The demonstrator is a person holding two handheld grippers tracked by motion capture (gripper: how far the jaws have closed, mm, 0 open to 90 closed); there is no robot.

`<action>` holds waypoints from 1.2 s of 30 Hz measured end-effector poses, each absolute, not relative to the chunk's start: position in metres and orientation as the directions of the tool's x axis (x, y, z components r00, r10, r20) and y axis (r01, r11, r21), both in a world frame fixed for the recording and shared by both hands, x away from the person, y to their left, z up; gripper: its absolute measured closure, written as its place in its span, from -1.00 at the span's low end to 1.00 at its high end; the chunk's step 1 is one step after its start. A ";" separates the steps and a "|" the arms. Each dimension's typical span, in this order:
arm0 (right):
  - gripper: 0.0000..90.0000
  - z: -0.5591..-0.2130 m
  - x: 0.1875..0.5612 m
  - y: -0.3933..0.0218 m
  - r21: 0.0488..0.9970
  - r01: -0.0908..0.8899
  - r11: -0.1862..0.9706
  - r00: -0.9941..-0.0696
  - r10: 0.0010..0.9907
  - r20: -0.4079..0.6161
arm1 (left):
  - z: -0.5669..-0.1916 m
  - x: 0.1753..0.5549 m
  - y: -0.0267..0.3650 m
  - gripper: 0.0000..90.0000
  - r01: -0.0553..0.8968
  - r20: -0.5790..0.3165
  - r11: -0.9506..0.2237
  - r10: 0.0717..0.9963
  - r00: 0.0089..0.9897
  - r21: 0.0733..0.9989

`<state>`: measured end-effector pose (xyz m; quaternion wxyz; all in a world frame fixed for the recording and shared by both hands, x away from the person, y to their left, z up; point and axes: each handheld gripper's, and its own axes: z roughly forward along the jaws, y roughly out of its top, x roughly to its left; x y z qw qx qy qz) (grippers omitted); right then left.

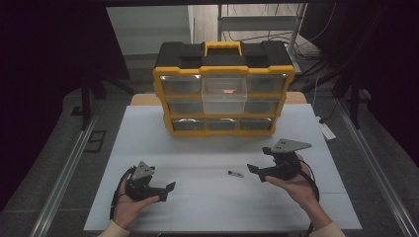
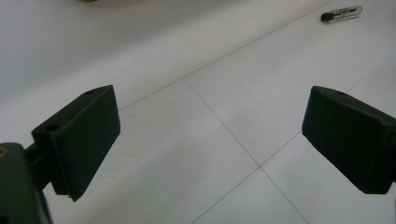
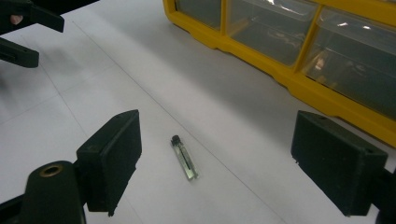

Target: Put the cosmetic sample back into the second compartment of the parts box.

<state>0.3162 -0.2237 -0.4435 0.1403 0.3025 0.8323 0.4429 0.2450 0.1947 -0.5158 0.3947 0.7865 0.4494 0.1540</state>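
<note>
Two grippers sit low over the white table [image 1: 148, 133], both with jaws spread wide and empty: our left gripper [image 1: 168, 190] rests near the front edge, while our right gripper [image 3: 215, 163] points at a small clear vial [image 3: 185, 157] with a dark cap, lying flat between its jaws, likely lined up for a pickup. Behind stands a yellow-and-black drawer organizer [image 1: 223, 89]; its top middle drawer [image 1: 224, 94] is pulled forward, perhaps to take the vial. We note dark curtains, floor rails and cables around the table.
</note>
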 end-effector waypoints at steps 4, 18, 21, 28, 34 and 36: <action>-0.63 -0.443 0.318 -0.220 0.820 0.378 0.430 -0.782 0.622 0.034 | -0.516 0.245 0.195 -0.89 0.584 -0.112 -0.284 0.828 0.550 0.760; -0.63 -0.441 0.325 -0.203 0.808 0.373 0.455 -0.798 0.602 0.030 | -0.515 0.245 0.194 -0.89 0.583 -0.114 -0.287 0.825 0.554 0.760; -0.63 -0.441 0.326 -0.201 0.808 0.373 0.457 -0.801 0.598 0.031 | -0.515 0.245 0.194 -0.89 0.583 -0.114 -0.288 0.824 0.555 0.760; -0.62 -0.442 0.329 -0.194 0.800 0.370 0.473 -0.811 0.585 0.029 | -0.515 0.245 0.194 -0.89 0.584 -0.116 -0.287 0.823 0.556 0.759; -0.62 -0.444 0.332 -0.187 0.789 0.372 0.490 -0.819 0.573 0.030 | -0.515 0.245 0.194 -0.89 0.583 -0.117 -0.286 0.822 0.557 0.760; -0.61 -0.443 0.333 -0.186 0.784 0.375 0.495 -0.820 0.571 0.032 | -0.515 0.244 0.194 -0.89 0.584 -0.118 -0.285 0.823 0.556 0.760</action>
